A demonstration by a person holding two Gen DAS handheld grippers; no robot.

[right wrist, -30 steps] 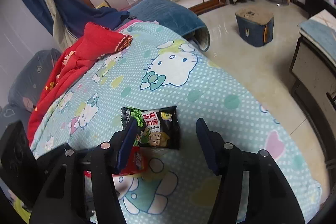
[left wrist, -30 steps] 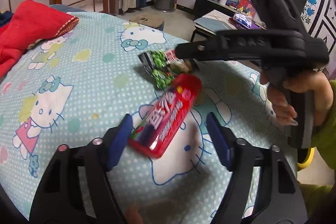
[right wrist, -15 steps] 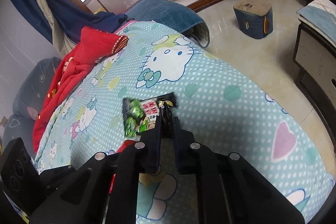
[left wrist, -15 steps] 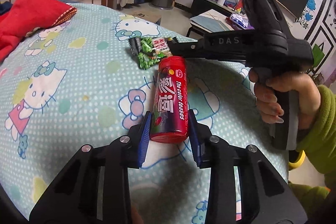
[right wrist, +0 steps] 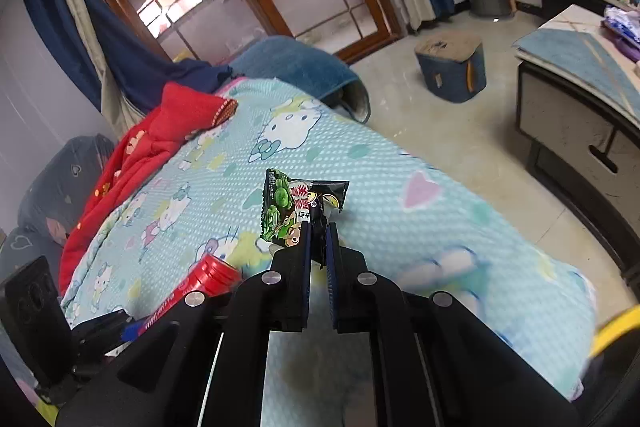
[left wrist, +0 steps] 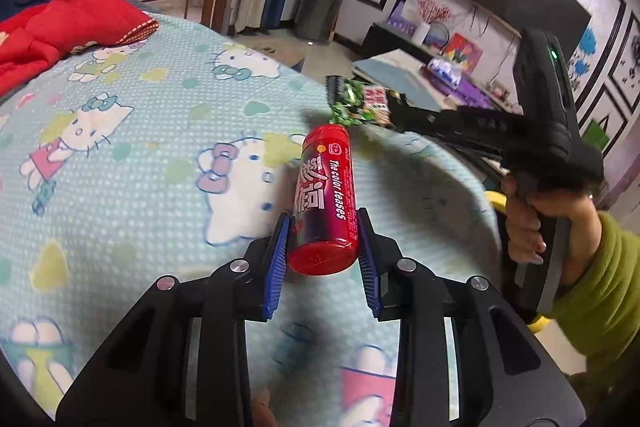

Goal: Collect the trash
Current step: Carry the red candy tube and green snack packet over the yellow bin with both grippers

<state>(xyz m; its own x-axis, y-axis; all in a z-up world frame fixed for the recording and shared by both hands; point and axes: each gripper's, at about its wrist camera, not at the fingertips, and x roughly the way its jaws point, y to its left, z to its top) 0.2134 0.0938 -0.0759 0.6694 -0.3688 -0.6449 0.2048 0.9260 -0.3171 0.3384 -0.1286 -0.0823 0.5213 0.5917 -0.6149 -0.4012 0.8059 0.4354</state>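
Observation:
A red candy tube [left wrist: 326, 195] with white lettering is lifted off the cartoon-cat bedspread [left wrist: 140, 155], and my left gripper [left wrist: 323, 227] is shut on its lower end with the blue pads against both sides. My right gripper [right wrist: 319, 233] is shut on the edge of a green and black snack wrapper [right wrist: 294, 205], which hangs crumpled above the bed. In the left wrist view the right gripper [left wrist: 396, 109] reaches in from the right, held by a hand in a green sleeve, with the wrapper [left wrist: 356, 103] at its tip. The tube's red cap [right wrist: 212, 277] shows low left in the right wrist view.
A red blanket [right wrist: 160, 139] lies bunched at the far end of the bed, with a blue one [right wrist: 296, 67] behind it. On the floor stand a blue stool [right wrist: 450, 71] and a low dark cabinet [right wrist: 580, 131]. A yellow rim [right wrist: 616, 331] shows at the bed's right edge.
Both grippers closed: the left on the red tube, the right on the snack wrapper. Both items have since been lifted off the bedspread and carried toward the bed's near right edge.

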